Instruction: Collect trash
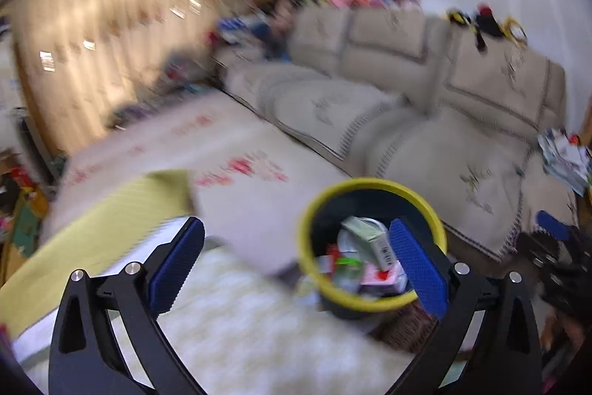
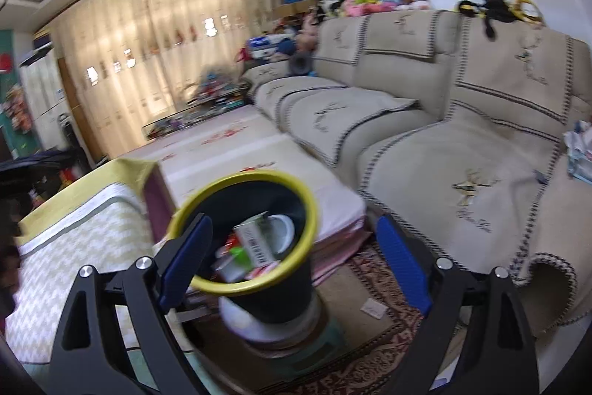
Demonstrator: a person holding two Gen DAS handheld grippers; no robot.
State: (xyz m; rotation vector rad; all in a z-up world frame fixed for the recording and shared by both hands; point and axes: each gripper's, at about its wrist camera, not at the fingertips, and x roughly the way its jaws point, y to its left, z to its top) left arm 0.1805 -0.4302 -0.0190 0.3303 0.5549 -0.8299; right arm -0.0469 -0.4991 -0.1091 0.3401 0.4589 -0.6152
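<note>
two open grippers over a half-full bin

left wrist view, badly blurred: the left gripper [image 1: 296,260] stands with its blue-padded jaws spread wide and nothing between the pads. past them sits the round black waste bin with a yellow rim [image 1: 335,295], its right side partly behind the right-hand blue pad. inside lies a pale green and white carton with a barcode [image 1: 370,237], tilted on top of other rubbish, red, green and pink bits too smeared to name. left of the bin is a low table under a pale floral cloth [image 1: 236,150], and behind it a long beige fabric sofa with embroidered covers [image 1: 462,136].

right wrist view, sharper: the right gripper [image 2: 294,263] also has its jaws wide, gripping nothing. the left blue pad overlaps the bin's yellow rim [image 2: 296,184] in the picture; whether it touches cannot be told. the carton [image 2: 255,239] leans inside, beside a white round lid or cup [image 2: 283,228]. the bin stands on a patterned dark red rug [image 2: 373,354], where a small scrap of white paper [image 2: 374,309] lies just to the bin's right, near the sofa [image 2: 481,154].
</note>
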